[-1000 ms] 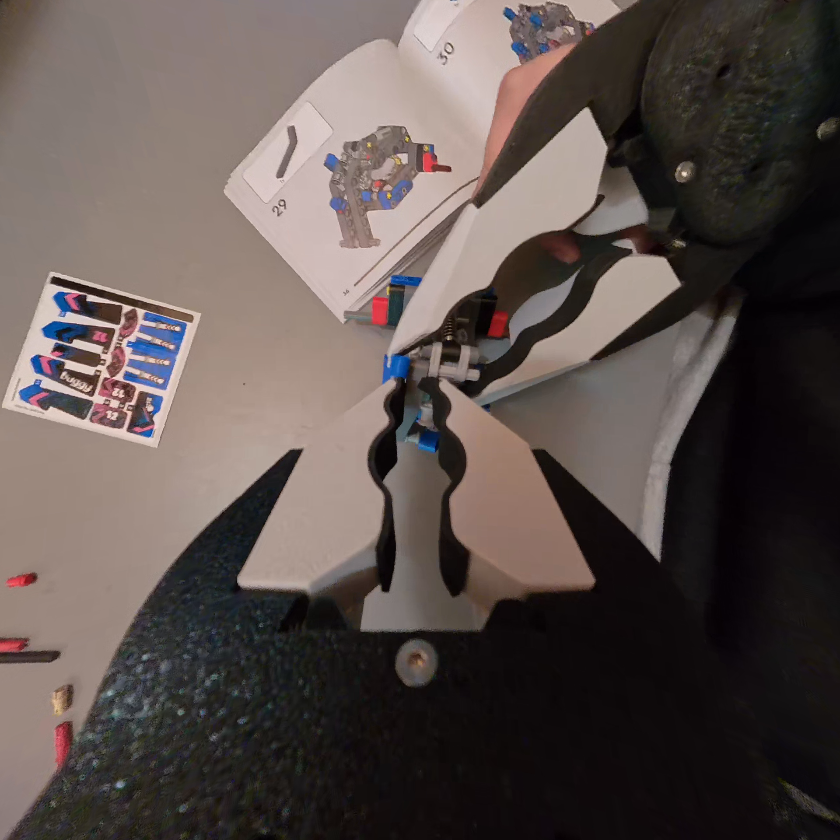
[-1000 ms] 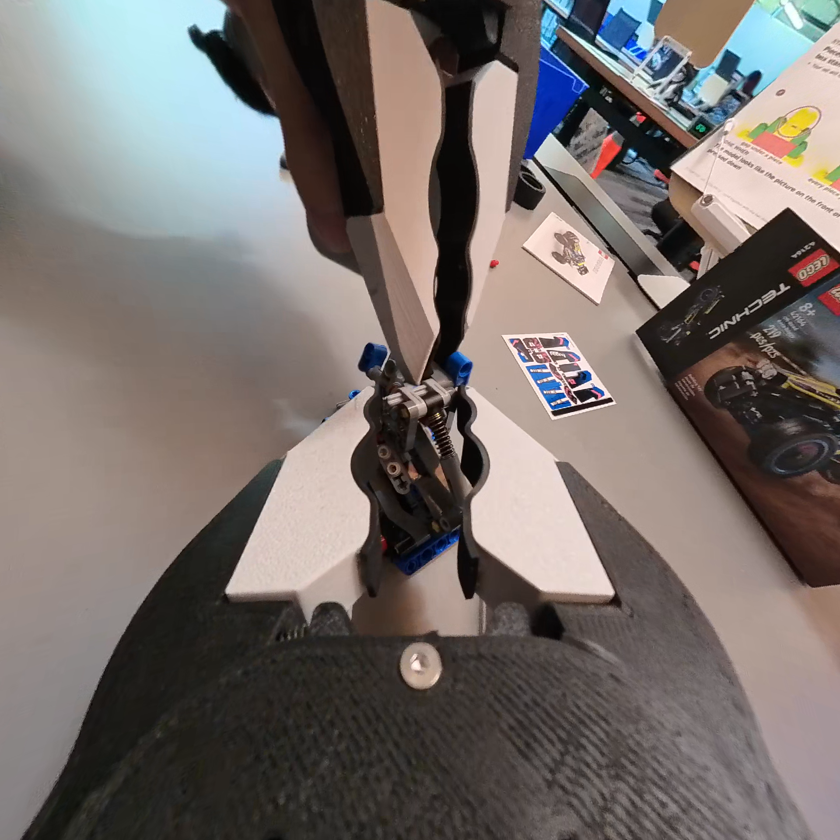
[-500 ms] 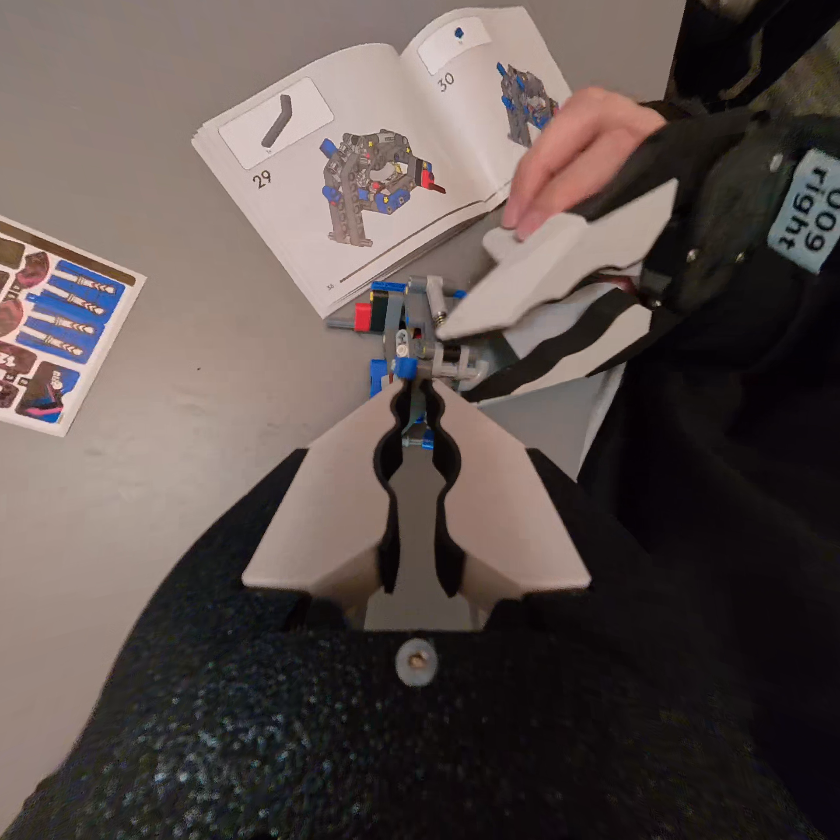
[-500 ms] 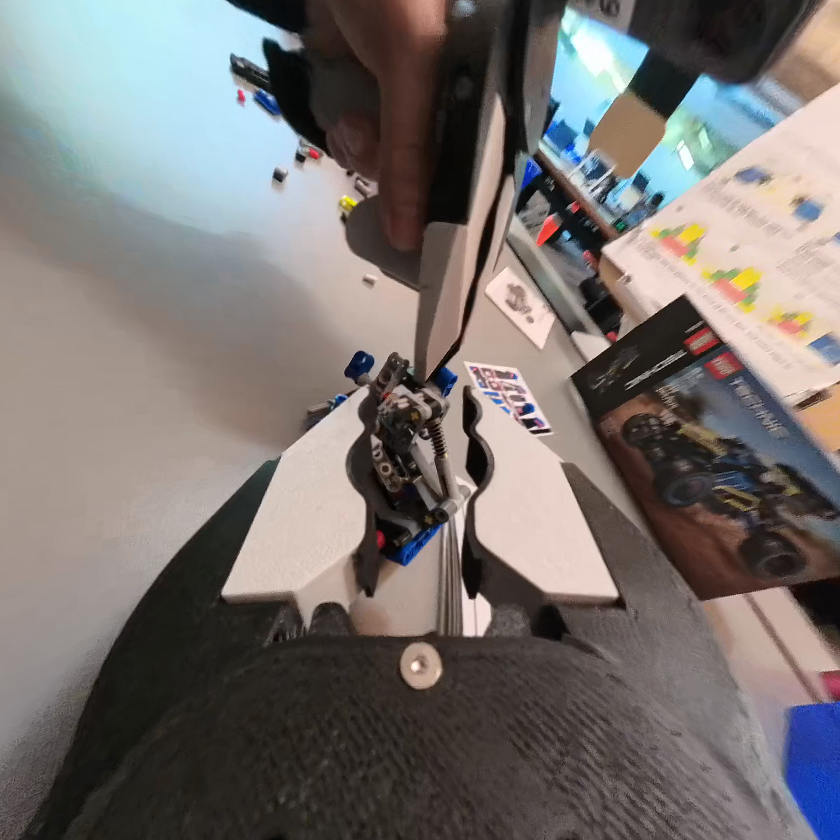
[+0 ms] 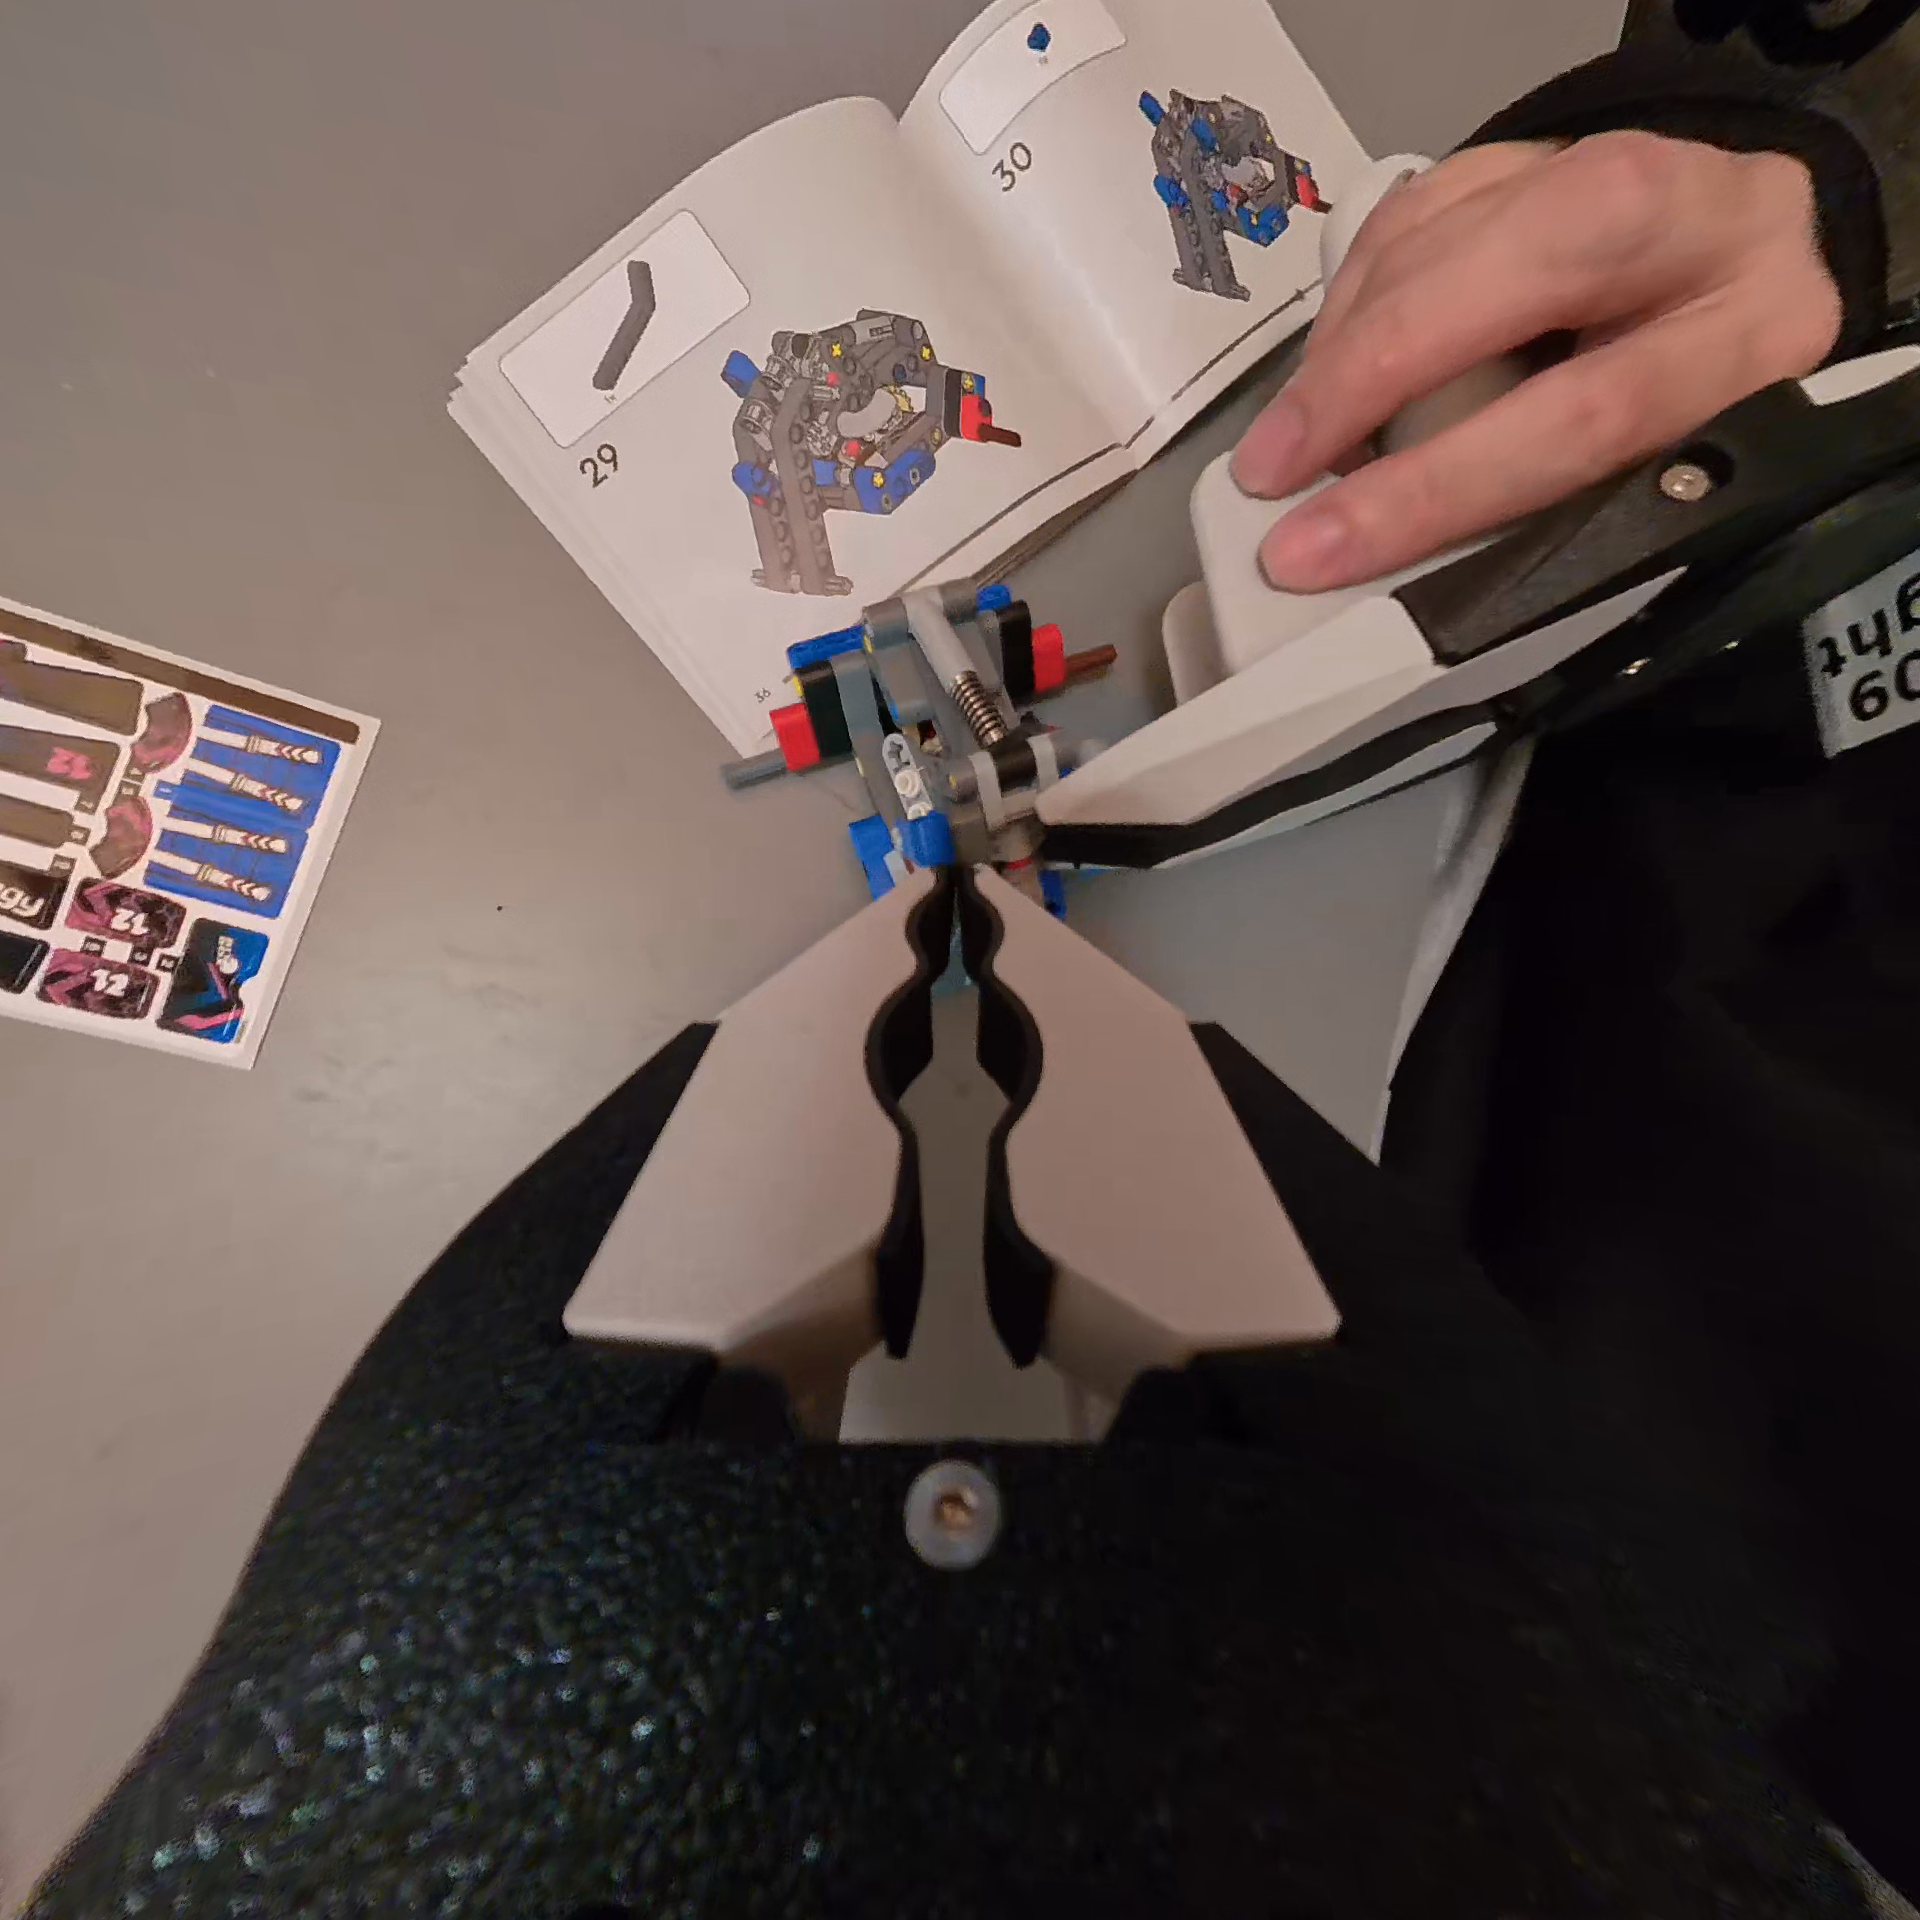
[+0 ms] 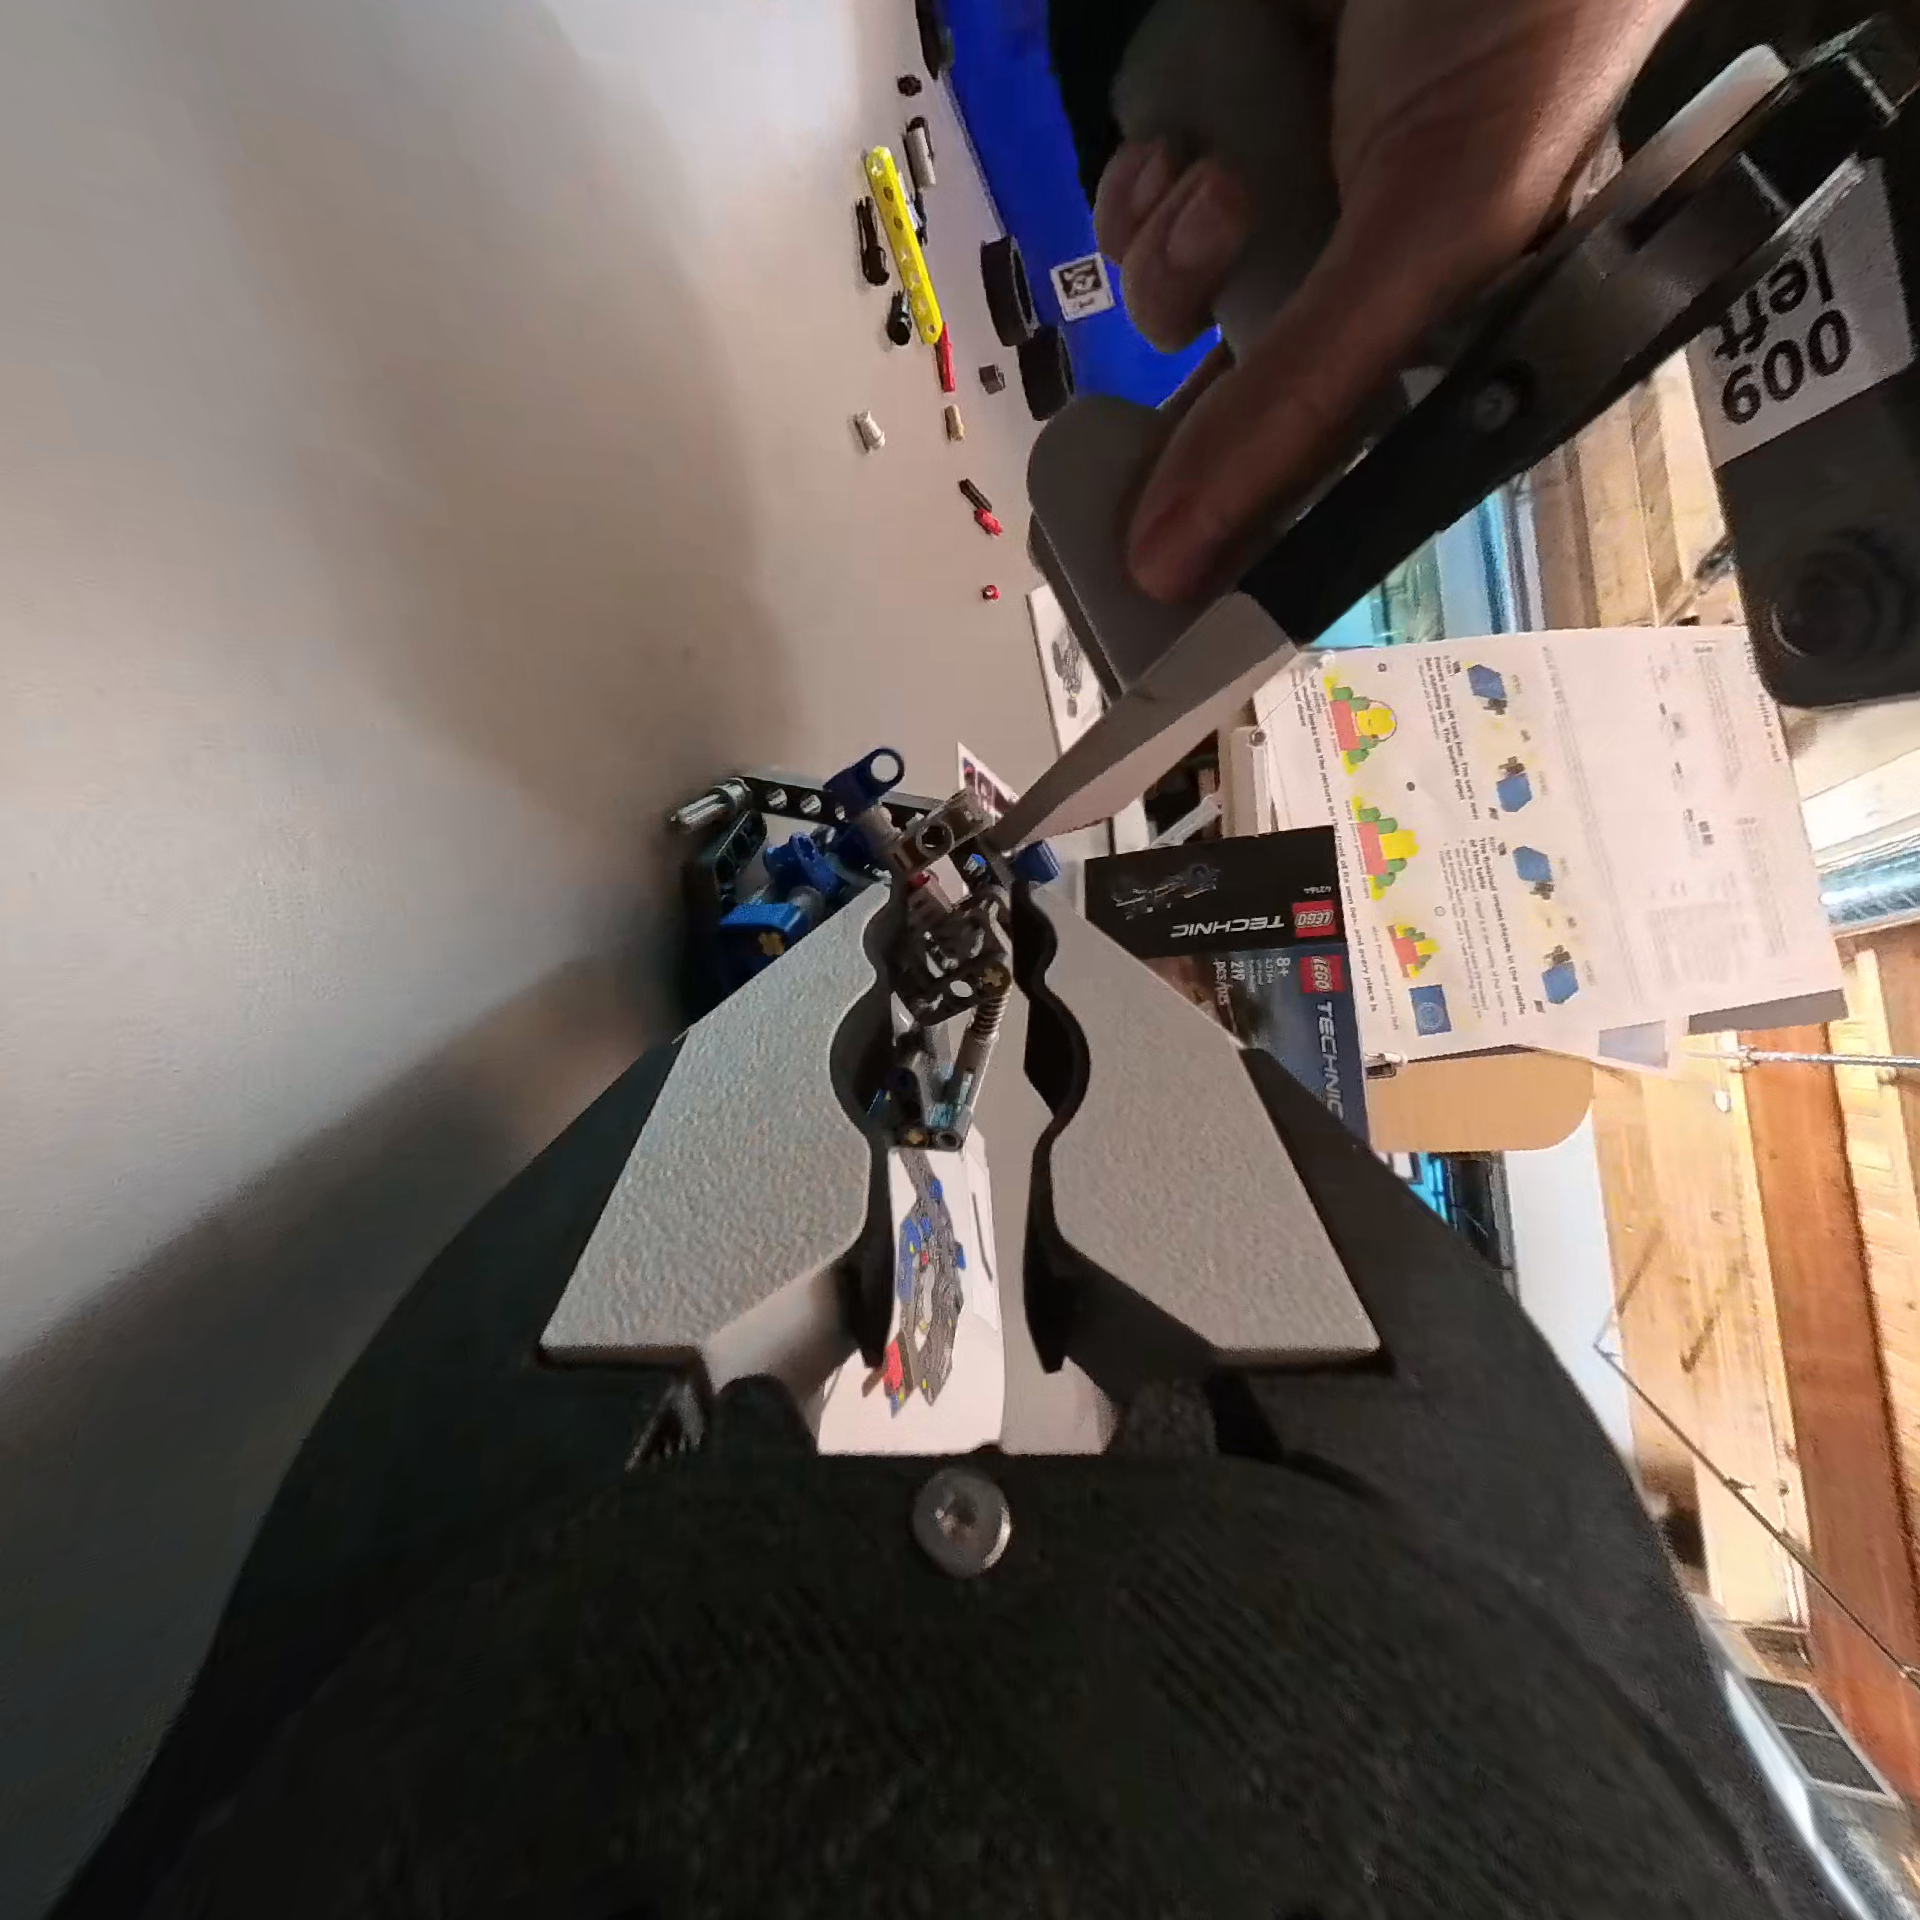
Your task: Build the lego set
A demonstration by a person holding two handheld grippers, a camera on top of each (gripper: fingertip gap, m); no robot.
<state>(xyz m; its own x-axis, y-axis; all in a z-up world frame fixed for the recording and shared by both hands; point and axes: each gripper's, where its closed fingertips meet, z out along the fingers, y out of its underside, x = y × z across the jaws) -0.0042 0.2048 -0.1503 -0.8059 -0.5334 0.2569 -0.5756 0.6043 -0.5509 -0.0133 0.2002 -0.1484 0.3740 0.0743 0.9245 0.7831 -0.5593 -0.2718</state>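
The part-built lego assembly (image 5: pixel 925 727) is grey and black with blue and red parts and a spring. It sits by the corner of the open booklet. My right gripper (image 6: pixel 956 904) is shut on its dark grey frame (image 6: pixel 945 956), with both pads against it. It enters the left wrist view from the right (image 5: pixel 1044 836). My left gripper (image 5: pixel 951 883) is shut, its tips together right at the assembly's blue pin (image 5: pixel 920 836). The right wrist view shows the left gripper's tip (image 6: pixel 1013 831) touching the assembly's top next to a blue pin.
An open instruction booklet (image 5: pixel 831 312) and a sticker sheet (image 5: pixel 156 831) lie on the grey table (image 5: pixel 416 1039). The lego box (image 6: pixel 1247 935) and a printed sheet (image 6: pixel 1538 831) stand beyond. Loose pieces (image 6: pixel 904 239) and a blue bin (image 6: pixel 1039 260) are farther off. A hand (image 5: pixel 1507 343) holds the right gripper. The tips of both grippers are at nearly the same place.
My right gripper has closed from a wider gap onto the assembly and rolled over with it. My left gripper's fingers have closed fully at the assembly's blue pin.
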